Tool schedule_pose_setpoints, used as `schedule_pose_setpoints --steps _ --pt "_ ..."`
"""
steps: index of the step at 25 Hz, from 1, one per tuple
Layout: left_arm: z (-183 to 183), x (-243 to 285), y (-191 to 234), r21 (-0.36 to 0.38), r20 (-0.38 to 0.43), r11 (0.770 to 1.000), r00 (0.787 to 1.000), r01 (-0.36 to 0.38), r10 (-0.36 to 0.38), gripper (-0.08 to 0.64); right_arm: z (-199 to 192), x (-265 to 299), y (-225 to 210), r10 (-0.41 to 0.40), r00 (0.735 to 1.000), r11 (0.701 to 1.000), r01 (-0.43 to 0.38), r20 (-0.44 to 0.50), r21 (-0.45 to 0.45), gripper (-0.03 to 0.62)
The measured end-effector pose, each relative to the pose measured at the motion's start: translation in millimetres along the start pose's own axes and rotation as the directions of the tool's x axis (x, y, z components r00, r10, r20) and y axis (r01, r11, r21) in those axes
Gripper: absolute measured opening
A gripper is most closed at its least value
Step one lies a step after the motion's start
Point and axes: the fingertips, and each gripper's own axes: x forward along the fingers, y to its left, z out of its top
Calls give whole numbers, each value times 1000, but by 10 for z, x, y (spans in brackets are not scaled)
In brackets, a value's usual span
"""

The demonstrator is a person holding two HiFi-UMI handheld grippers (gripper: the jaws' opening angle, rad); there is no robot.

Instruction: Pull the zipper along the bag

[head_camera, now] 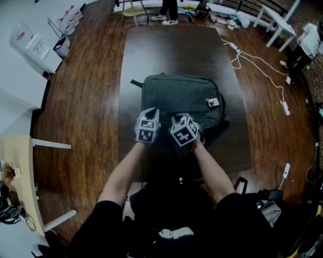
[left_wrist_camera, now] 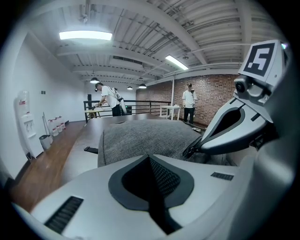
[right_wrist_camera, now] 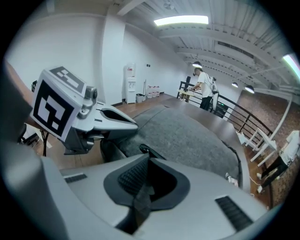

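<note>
At the near edge of the bag (head_camera: 181,95), the left claw (left_wrist_camera: 149,160) sits closed, apparently steadying, while the right claw (right_wrist_camera: 146,160) pinches the zipper pull (right_wrist_camera: 148,151) to drag it.

From above, the marker cubes covered the tips of the left gripper (head_camera: 150,112) and the right gripper (head_camera: 181,119), so where they met the bag (head_camera: 181,93) was out of sight. The bag's near edge lay hidden beneath both. I could not make out the zipper anywhere. A grey strip (right_wrist_camera: 139,199) was pinched in the right gripper's closed jaws, and I couldn't tell what it was fixed to. Just beyond the right gripper, the tag (head_camera: 213,102) on the bag was too small to read. Far beyond both grippers, a person (head_camera: 169,11) was cut off above the legs by the picture's top edge.
</note>
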Motion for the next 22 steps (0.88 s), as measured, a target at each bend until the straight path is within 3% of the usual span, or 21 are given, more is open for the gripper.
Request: schedule_pose_setpoints --steps 22 --pt "-19 10 32 5 -1 1000 1000 14 -14 3 -108 -110 -197 4 1000 1000 -4 -9 2 20"
